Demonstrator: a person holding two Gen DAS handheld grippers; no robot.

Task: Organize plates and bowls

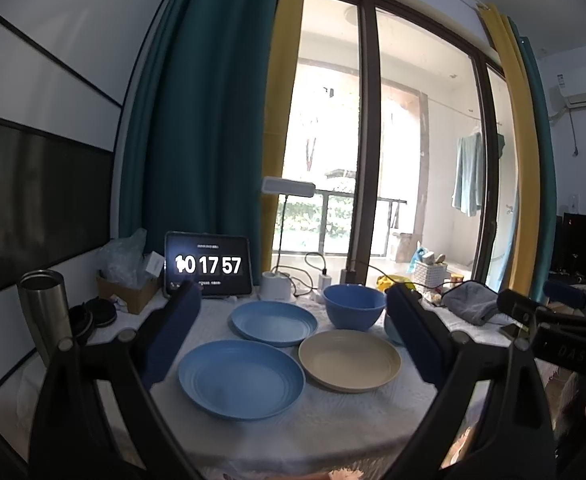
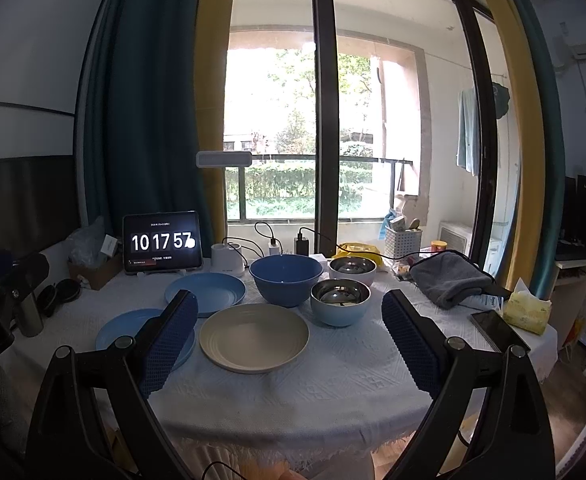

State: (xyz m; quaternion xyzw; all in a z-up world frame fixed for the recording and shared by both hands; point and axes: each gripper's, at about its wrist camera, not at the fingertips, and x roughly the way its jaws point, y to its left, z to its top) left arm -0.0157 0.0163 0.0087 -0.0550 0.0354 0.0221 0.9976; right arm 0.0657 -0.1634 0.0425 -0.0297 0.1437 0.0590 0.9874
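Observation:
On the white tablecloth lie a near blue plate [image 1: 241, 378] [image 2: 133, 328], a far light-blue plate [image 1: 273, 322] [image 2: 207, 292] and a beige plate [image 1: 349, 360] [image 2: 253, 338]. Behind them stands a large blue bowl [image 1: 354, 306] [image 2: 285, 280]. A small light-blue bowl with steel lining [image 2: 340, 303] and a pink steel-lined bowl [image 2: 352, 270] stand to its right. My left gripper [image 1: 293, 336] is open and empty above the plates. My right gripper [image 2: 289, 340] is open and empty above the beige plate.
A tablet clock [image 2: 161, 242], lamp base [image 2: 227, 264], chargers and cables stand along the back edge. A steel tumbler [image 1: 43, 312] and black lids [image 1: 93, 316] sit left. A grey towel [image 2: 449, 278], phone [image 2: 497, 328] and tissue pack [image 2: 527, 308] lie right.

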